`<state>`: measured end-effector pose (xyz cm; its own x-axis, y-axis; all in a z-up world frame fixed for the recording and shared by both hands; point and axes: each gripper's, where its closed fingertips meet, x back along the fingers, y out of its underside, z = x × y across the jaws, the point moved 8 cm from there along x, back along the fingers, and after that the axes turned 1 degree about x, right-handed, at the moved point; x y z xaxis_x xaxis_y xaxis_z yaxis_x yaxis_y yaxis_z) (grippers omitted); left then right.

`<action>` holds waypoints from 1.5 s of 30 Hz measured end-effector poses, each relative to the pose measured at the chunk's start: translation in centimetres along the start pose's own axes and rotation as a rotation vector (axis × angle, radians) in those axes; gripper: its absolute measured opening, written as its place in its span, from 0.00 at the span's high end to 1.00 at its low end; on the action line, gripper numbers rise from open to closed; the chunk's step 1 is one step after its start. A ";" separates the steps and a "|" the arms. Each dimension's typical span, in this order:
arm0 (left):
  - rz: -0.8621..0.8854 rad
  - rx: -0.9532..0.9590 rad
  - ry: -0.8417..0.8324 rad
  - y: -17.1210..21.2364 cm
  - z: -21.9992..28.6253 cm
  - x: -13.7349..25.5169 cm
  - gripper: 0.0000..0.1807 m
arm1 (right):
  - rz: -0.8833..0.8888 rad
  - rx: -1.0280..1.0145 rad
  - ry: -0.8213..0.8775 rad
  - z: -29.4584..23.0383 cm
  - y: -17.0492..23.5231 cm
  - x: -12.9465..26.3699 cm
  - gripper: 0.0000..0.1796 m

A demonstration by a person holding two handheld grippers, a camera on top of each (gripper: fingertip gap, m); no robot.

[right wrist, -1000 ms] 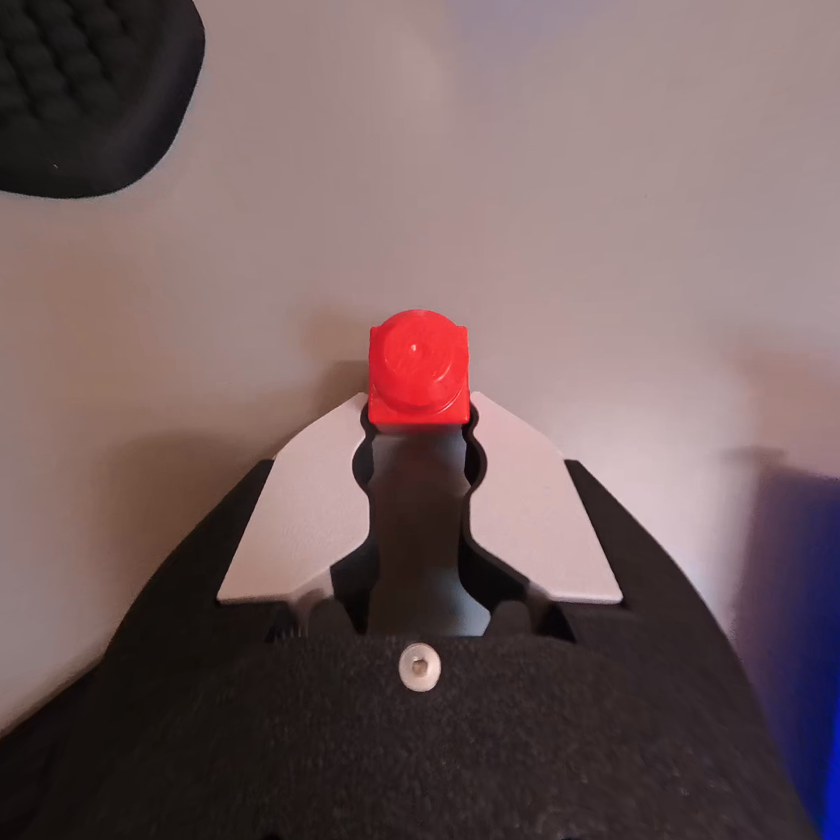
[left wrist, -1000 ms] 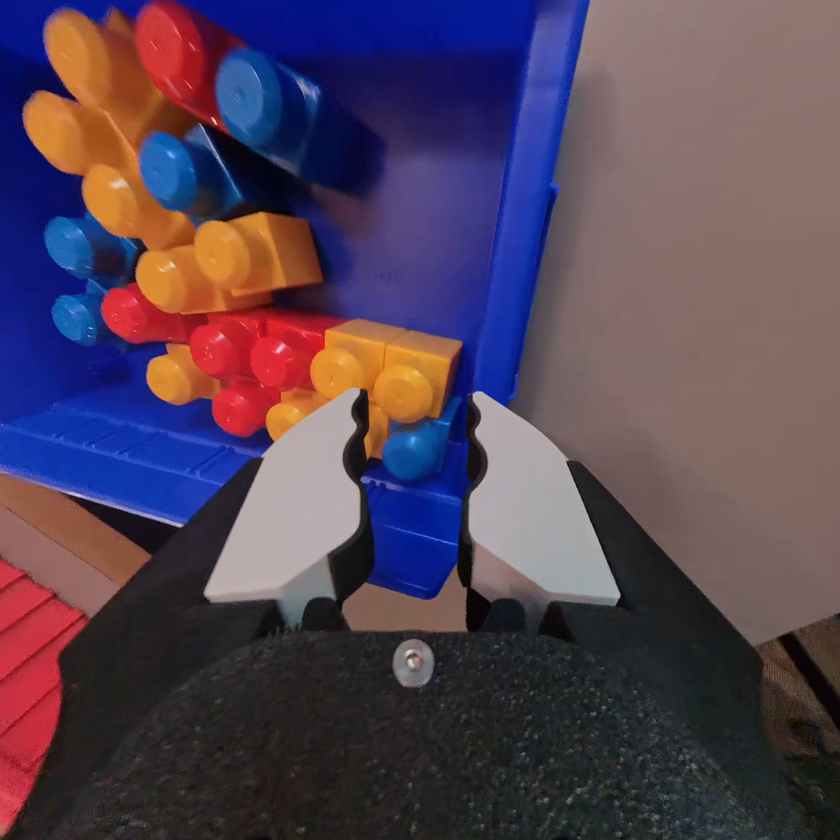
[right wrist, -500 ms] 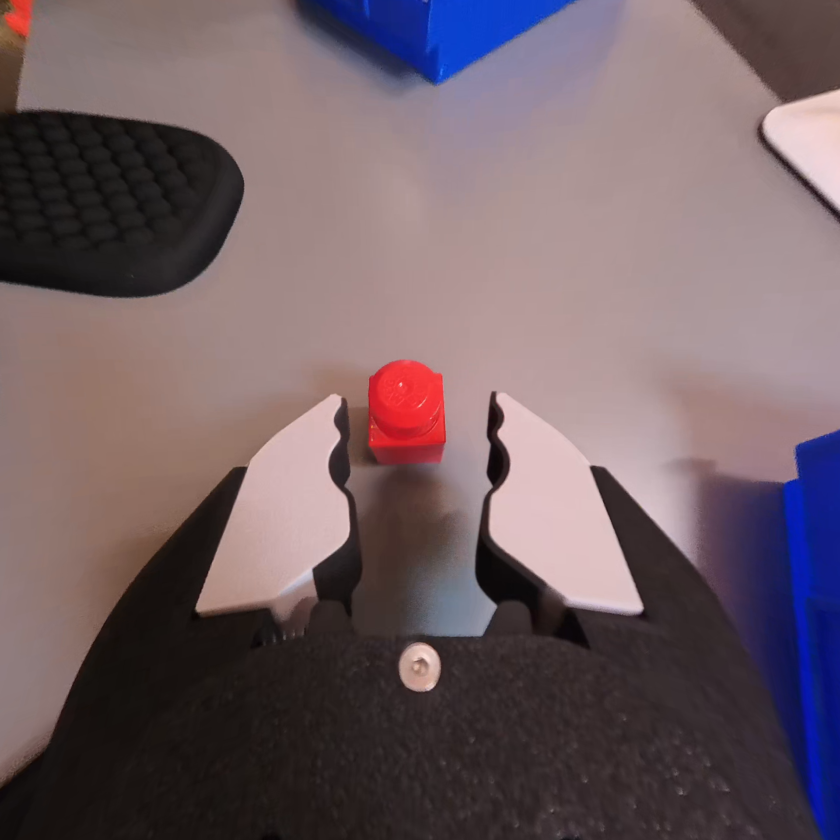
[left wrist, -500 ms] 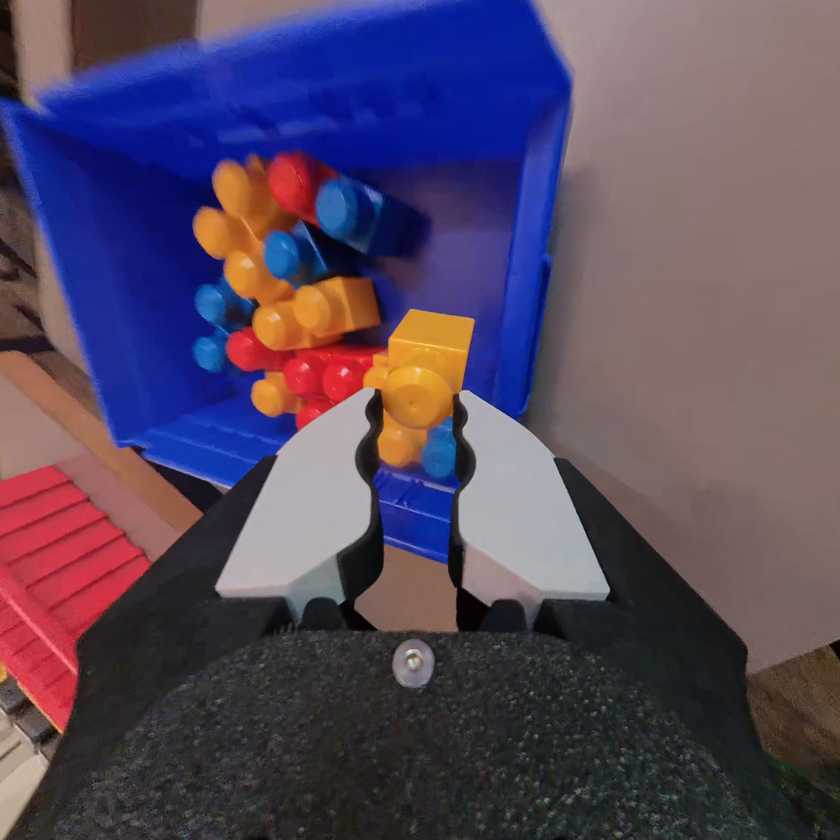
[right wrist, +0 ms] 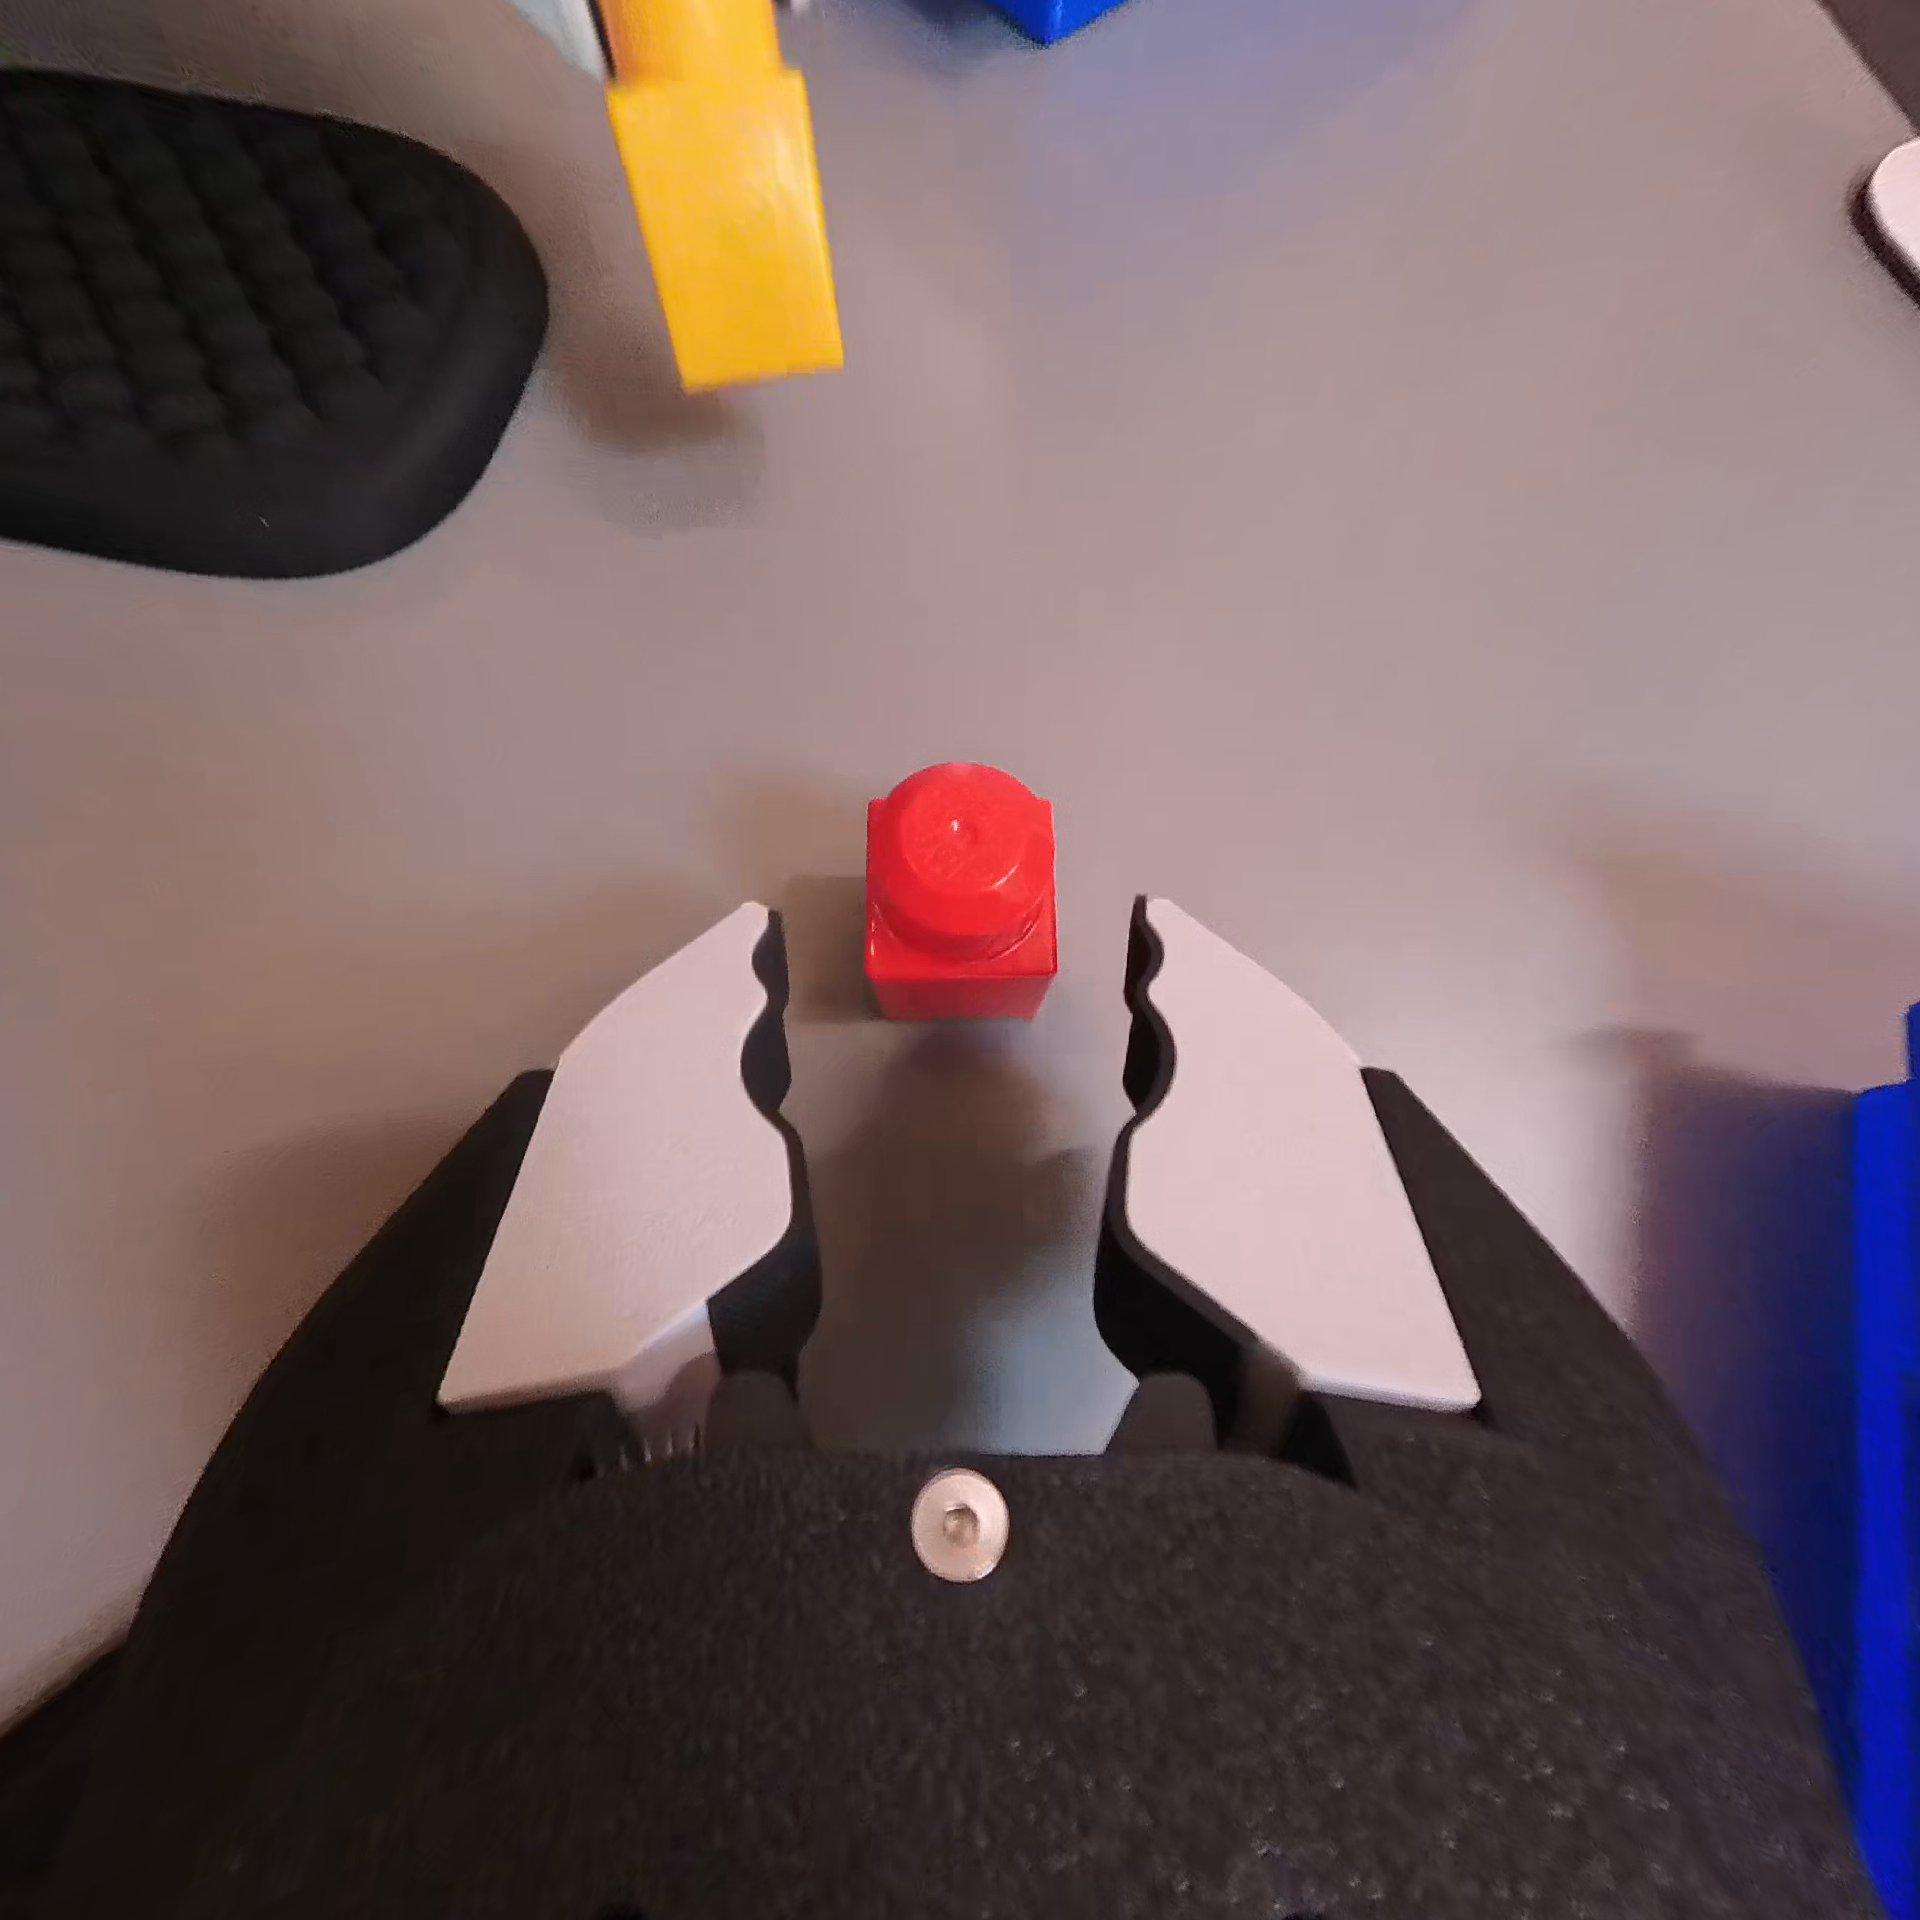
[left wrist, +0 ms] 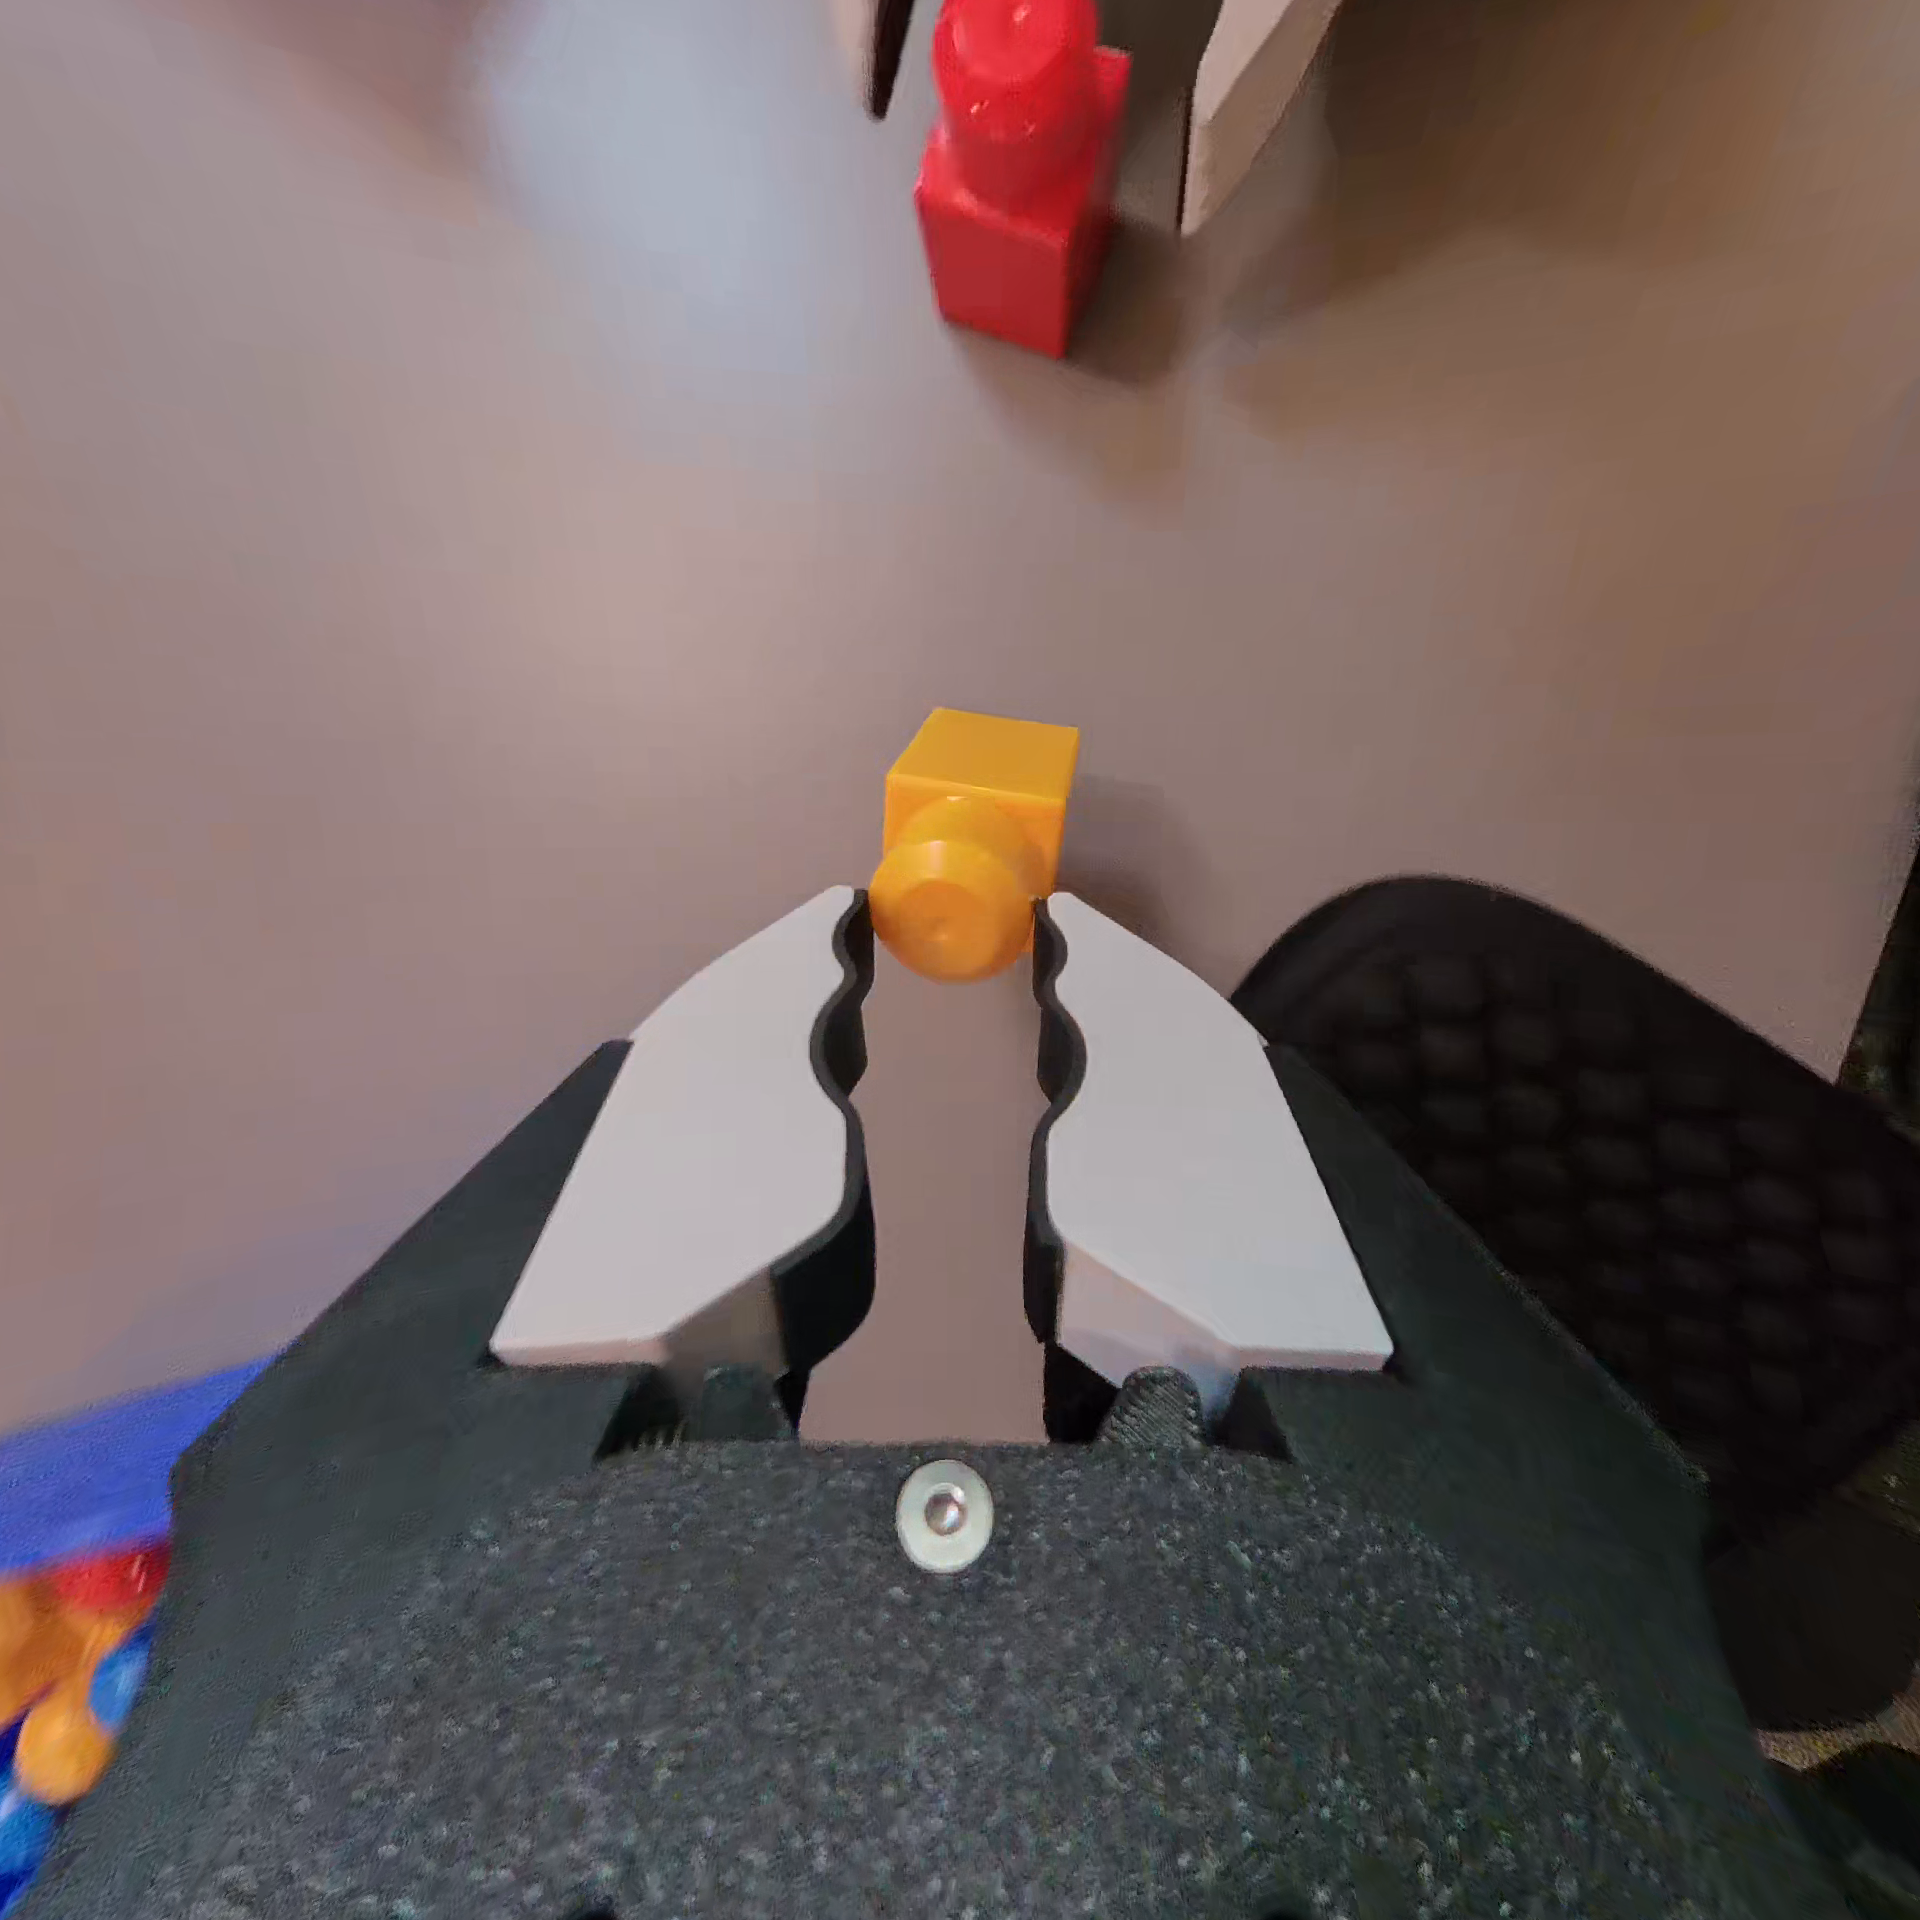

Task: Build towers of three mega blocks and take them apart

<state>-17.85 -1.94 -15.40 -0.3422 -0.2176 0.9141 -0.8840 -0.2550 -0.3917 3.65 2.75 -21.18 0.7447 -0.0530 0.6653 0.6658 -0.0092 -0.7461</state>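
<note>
On grey table [right wrist: 1351,582], red block [right wrist: 958,899], black pad [right wrist: 208,322]

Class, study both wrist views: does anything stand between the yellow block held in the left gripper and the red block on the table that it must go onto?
Nothing visible does. The left gripper holds the yellow block, and only bare table lies between it and the red block. The black pad sits off to one side.

Orange block [left wrist: 977,831], red block [right wrist: 958,904], both plain and glossy. Bench [right wrist: 1351,520] flat grey. Pad [right wrist: 208,322] black with a quilted bump pattern. Bin [right wrist: 1886,1351] bright blue. Tool fingers [right wrist: 644,1164] pale grey, edged in black.
</note>
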 end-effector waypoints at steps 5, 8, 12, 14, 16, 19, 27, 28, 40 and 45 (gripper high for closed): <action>0.003 -0.041 0.070 -2.9 0.4 -3.7 0.84 | -0.019 -0.005 -0.008 0.0 0.4 -0.4 0.66; 0.052 -0.053 0.069 -4.0 0.5 -4.4 0.84 | -0.017 -0.003 -0.009 -0.1 0.4 -0.4 0.67; 0.175 -0.059 0.085 -4.2 0.8 -4.4 0.73 | 0.004 -0.006 -0.003 -0.1 0.2 -0.4 0.68; 0.223 -0.045 0.092 -3.6 0.7 -4.5 0.71 | 0.014 -0.009 0.000 -0.1 0.1 -0.5 0.68; 0.251 -0.037 0.109 -2.6 0.7 -5.3 0.66 | 0.013 -0.012 0.007 0.0 0.1 -0.6 0.69; 0.302 -0.026 0.106 -1.4 0.4 -7.5 0.59 | -0.001 -0.006 0.036 0.1 0.0 -0.3 0.80; 0.403 0.009 0.105 -1.8 0.6 -9.4 0.73 | 0.391 -0.038 0.033 0.3 -2.7 4.1 0.80; 0.395 0.008 0.103 -1.8 0.6 -9.3 0.79 | 0.439 -0.048 0.021 0.3 -2.9 4.6 0.80; 0.263 0.003 0.166 -5.0 3.7 -6.5 0.79 | 0.501 0.013 -0.109 -3.3 -6.1 4.4 0.80; 0.189 -0.029 0.152 -4.6 4.1 -6.0 0.79 | 0.260 0.028 -0.160 -4.0 -5.2 1.7 0.80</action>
<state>-10.44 -3.33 -19.52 -0.5446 -0.1141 0.8309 -0.8077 -0.1957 -0.5562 1.26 -1.29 -16.28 0.8865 0.1081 0.4499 0.4514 0.0114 -0.8922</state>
